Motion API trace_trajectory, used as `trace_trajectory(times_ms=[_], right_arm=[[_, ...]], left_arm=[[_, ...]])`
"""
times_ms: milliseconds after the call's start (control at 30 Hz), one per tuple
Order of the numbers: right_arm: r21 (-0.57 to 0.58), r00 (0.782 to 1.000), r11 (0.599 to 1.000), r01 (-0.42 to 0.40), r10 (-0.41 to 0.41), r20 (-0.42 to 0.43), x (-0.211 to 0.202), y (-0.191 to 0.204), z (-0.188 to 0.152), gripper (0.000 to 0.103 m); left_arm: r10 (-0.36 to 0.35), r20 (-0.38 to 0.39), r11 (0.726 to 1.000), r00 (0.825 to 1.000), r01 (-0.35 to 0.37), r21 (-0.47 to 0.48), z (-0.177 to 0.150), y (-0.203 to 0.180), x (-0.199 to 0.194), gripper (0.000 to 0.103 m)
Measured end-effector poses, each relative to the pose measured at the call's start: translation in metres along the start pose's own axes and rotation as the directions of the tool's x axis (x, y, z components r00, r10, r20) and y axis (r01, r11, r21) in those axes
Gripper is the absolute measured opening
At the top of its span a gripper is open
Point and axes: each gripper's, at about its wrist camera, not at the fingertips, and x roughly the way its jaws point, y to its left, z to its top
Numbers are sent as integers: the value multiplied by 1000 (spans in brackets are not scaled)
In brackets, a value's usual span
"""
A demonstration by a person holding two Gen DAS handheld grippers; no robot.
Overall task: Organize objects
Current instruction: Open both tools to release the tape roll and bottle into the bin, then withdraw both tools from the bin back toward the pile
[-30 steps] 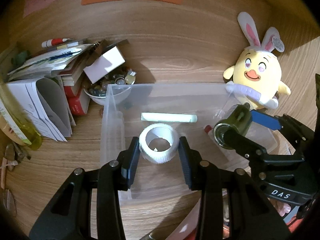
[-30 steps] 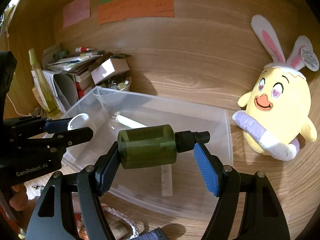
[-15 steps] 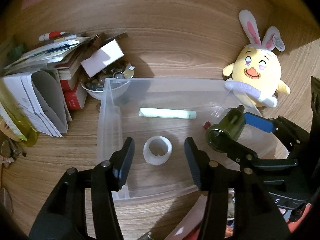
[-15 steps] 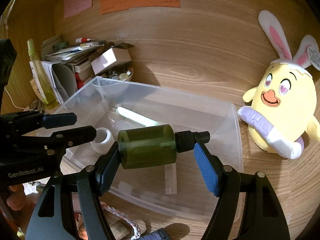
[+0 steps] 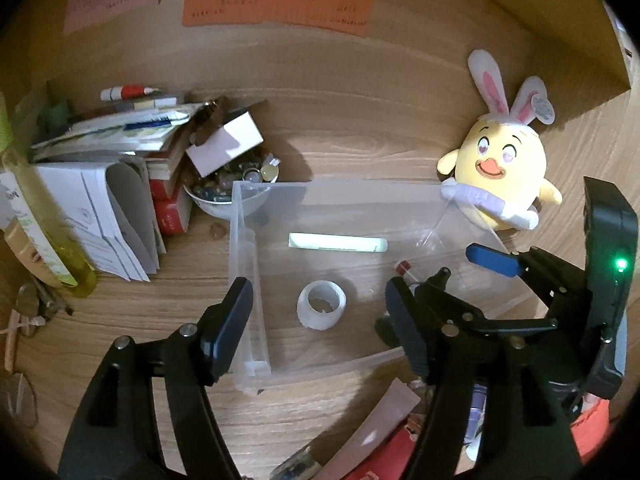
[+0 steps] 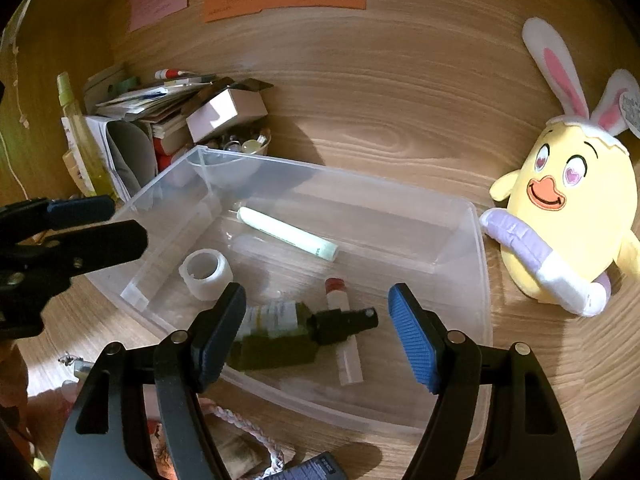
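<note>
A clear plastic bin (image 5: 246,248) (image 6: 482,280) sits on the wooden desk. In it lie a white tape roll (image 5: 321,310) (image 6: 205,269), a pale green tube (image 5: 338,243) (image 6: 287,233), a small red-capped tube (image 6: 343,336) and a dark green spray bottle (image 6: 294,336) on its side. My left gripper (image 5: 318,332) is open and empty above the bin's near left part. My right gripper (image 6: 318,334) is open and empty just above the green bottle; it also shows in the left wrist view (image 5: 460,272).
A yellow bunny-eared plush (image 5: 504,172) (image 6: 568,216) stands right of the bin. Books, papers and a white box (image 5: 120,168) pile up at the left beside a bowl of small items (image 5: 232,188) and a yellow-green bottle (image 5: 44,216). Clutter lies along the near edge (image 6: 240,440).
My left gripper let go of the tape roll into the bin and drew back, wide open. My right gripper opened and the green bottle now lies in the bin.
</note>
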Motion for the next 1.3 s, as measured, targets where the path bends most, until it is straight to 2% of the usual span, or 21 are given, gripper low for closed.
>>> trace_trajectory(times_ms=[200,333,567,733,867,1067,1300], right_arm=[[-3,1000,1000,17,-17,21,-8,0,2,74],[-5,998,1000,24,-24,53,-23,-1,2,81],[-19,992,999,46,-43,117,-58,2,-5,84],[-15,986,998,64,-61,156,-82,6,-14,98],[0,981,996,91,-90,175,-97,5,-24,101],[31,985,993,112,-115,130,-100,-2,-45,101],[40,987,986,162,-162,3,-82,-16,-84,101]], left_arm=[[15,28,1000,999,-16,11,-1,-3,-16,77],[37,56,999,998,-38,23,-3,-4,-29,84],[45,118,997,992,-52,51,-12,-9,-54,85],[41,144,996,989,-51,68,-23,-13,-67,85],[57,137,995,989,-67,70,-30,-11,-69,85],[81,93,994,992,-88,69,-46,-1,-65,85],[106,-13,991,994,-105,79,-73,14,-49,85]])
